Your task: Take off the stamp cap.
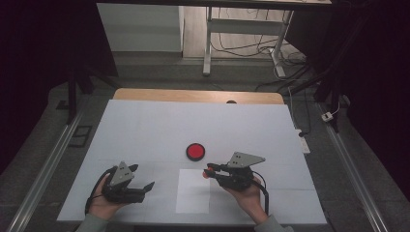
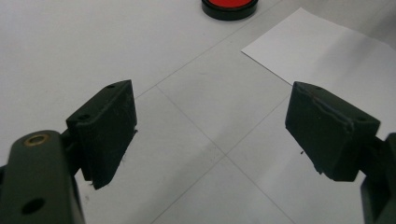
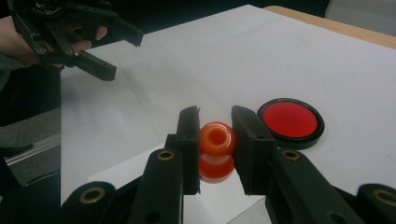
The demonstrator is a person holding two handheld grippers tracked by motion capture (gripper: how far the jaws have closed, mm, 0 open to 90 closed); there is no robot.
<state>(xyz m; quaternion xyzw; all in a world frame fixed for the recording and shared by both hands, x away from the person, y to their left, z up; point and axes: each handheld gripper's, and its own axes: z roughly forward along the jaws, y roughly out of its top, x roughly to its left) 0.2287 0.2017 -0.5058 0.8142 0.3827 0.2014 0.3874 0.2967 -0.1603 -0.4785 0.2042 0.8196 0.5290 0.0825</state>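
The right gripper [image 3: 215,140] clamps an orange spool-shaped piece [image 3: 216,150] between its two black jaws, held just above the near-middle of the table, over the far edge of a white paper sheet [image 1: 192,193] that lies flat by the table's near edge. The left gripper [image 1: 143,178], in the person's left hand [image 1: 101,202] near the near-left corner, has its jaws spread wide with nothing between them. Just beyond the spool, toward the table's centre, sits a round red disc with a black rim [image 1: 195,151] (flat on the surface, apart from both grippers). The table [image 1: 145,125] is covered in white sheeting with faint seam lines, a strip of bare wood showing along its far edge. Around it the room is dim: grey floor, metal rails [image 1: 46,169] on either side, a white desk frame [image 1: 241,29] and loose cables [image 1: 290,63] beyond.
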